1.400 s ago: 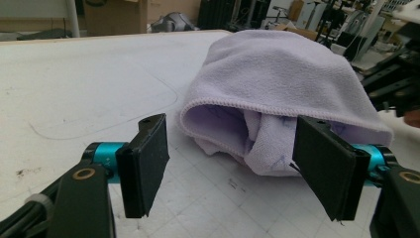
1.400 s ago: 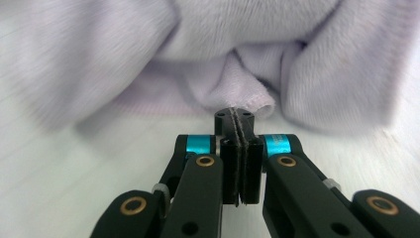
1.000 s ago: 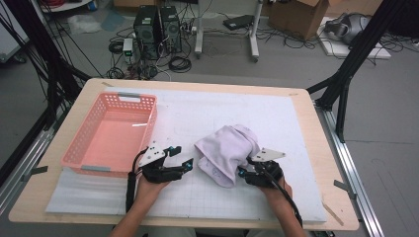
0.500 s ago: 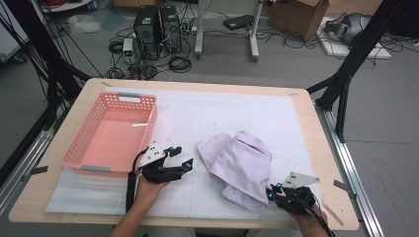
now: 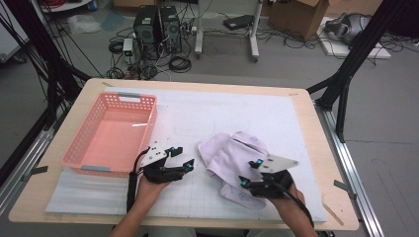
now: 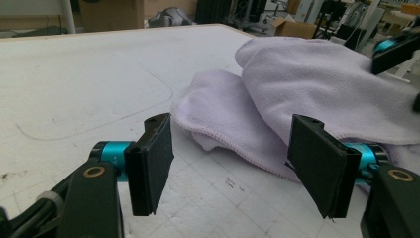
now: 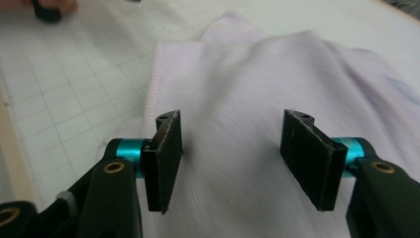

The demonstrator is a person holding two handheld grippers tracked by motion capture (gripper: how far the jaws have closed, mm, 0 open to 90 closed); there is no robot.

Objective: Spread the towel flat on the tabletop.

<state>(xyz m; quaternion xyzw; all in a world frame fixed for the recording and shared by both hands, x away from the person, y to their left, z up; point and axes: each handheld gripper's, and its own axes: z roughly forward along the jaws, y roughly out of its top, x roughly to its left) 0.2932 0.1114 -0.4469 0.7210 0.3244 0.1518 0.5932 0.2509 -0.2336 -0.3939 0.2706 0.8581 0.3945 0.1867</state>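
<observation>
A pale lilac towel [image 5: 230,154] lies rumpled and partly folded on the white gridded mat [image 5: 207,113], right of centre. My left gripper [image 5: 181,158] rests open on the mat just left of the towel, jaws pointing at it. In the left gripper view its jaws [image 6: 233,163] stand wide apart, with the towel's folded edge [image 6: 297,84] a short way ahead. My right gripper [image 5: 249,173] is over the towel's near part, open. Its own view shows the jaws [image 7: 230,158] spread above the cloth [image 7: 247,69], holding nothing.
An empty pink plastic basket [image 5: 150,123] stands on the left of the table. The mat's far half is bare. The wooden table edge [image 5: 321,148] runs along the right. Computers, cables and black frame legs stand on the floor beyond.
The right gripper swung out to the near right corner, drawing the towel flatter, then came back left over the towel's near part. The left gripper stayed put.
</observation>
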